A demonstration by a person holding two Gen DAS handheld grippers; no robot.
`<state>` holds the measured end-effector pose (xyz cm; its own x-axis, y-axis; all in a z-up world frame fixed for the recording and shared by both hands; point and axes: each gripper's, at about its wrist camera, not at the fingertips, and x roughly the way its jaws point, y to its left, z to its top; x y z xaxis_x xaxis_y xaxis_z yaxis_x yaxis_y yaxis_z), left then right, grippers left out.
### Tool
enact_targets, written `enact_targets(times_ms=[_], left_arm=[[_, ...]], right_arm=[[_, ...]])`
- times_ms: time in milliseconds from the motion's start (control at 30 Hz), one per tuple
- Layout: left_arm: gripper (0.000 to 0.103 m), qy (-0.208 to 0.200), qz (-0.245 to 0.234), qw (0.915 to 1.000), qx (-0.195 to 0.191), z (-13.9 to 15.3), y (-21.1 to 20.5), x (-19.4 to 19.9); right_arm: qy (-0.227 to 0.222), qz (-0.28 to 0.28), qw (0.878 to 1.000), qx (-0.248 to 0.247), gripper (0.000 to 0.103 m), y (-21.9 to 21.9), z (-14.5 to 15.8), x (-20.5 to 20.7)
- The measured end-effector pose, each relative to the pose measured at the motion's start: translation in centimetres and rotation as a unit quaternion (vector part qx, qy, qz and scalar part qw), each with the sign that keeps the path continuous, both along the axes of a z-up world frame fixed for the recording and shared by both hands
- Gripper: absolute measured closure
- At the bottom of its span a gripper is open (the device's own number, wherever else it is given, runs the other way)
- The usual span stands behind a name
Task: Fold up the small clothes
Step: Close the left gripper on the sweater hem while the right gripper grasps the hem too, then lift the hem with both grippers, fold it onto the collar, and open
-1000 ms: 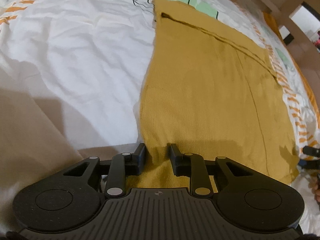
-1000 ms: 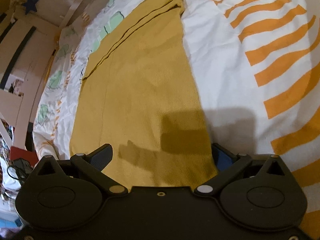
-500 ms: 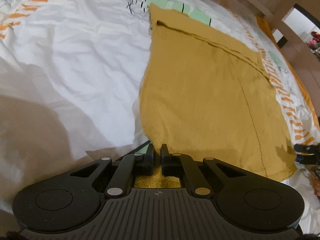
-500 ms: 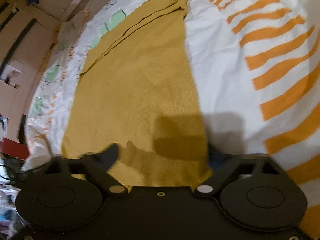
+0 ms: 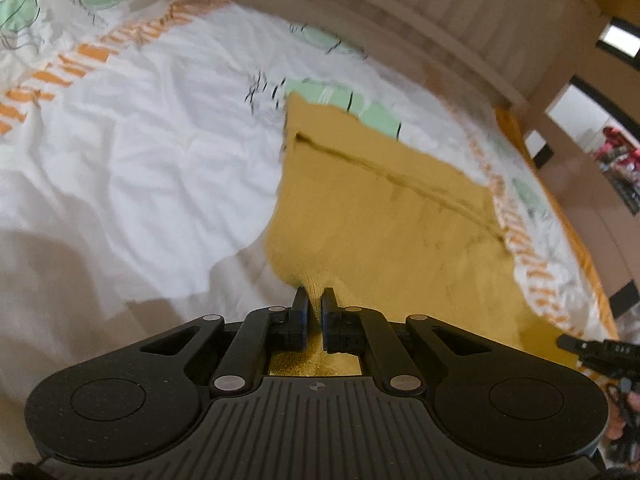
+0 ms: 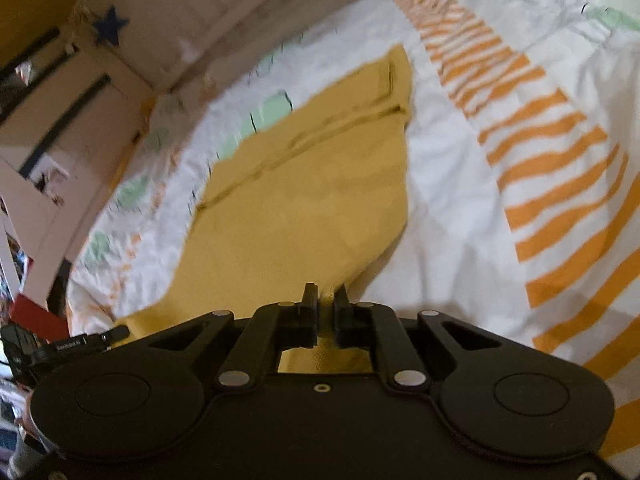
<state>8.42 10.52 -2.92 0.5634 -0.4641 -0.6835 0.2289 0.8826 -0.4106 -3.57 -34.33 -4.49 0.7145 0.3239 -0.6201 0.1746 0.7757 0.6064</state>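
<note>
Both grippers have closed since a second ago: the left gripper (image 5: 314, 300), then slightly parted over the cloth's near edge, and the right gripper (image 6: 325, 296), then spread wide, are each now clenched on that edge, and the near edge has risen off the bed. Left fingers (image 5: 299, 308) pinch the cloth (image 5: 380, 220) at its near left corner; fabric shows between the jaws and behind them. Right fingers (image 6: 310, 304) pinch the near right corner of the same cloth (image 6: 304, 200). From both grips the mustard cloth slopes away, its far part lying flat on the duvet (image 5: 140, 160), a dark seam running across near its far end. Beyond the white duvet, printed with orange stripes (image 6: 560, 160), is a wooden bed frame (image 5: 460, 20).
</note>
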Motion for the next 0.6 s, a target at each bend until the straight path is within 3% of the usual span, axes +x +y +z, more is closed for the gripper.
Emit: enact_targets(times_ms=[233,600], left_arm=[[0.098,-0.025,0.003,0.9995,-0.020,2.0,-0.9,1.2],[0.098,-0.057,0.022,0.9976,-0.034,4.1,-1.8,4.8]], right_arm=[[-0.020,-0.034,0.999,0.014,0.089,-1.0,0.9,0.4],[-0.061,-0.041,0.997,0.021,0.089,-2.3,3.1,3.9]])
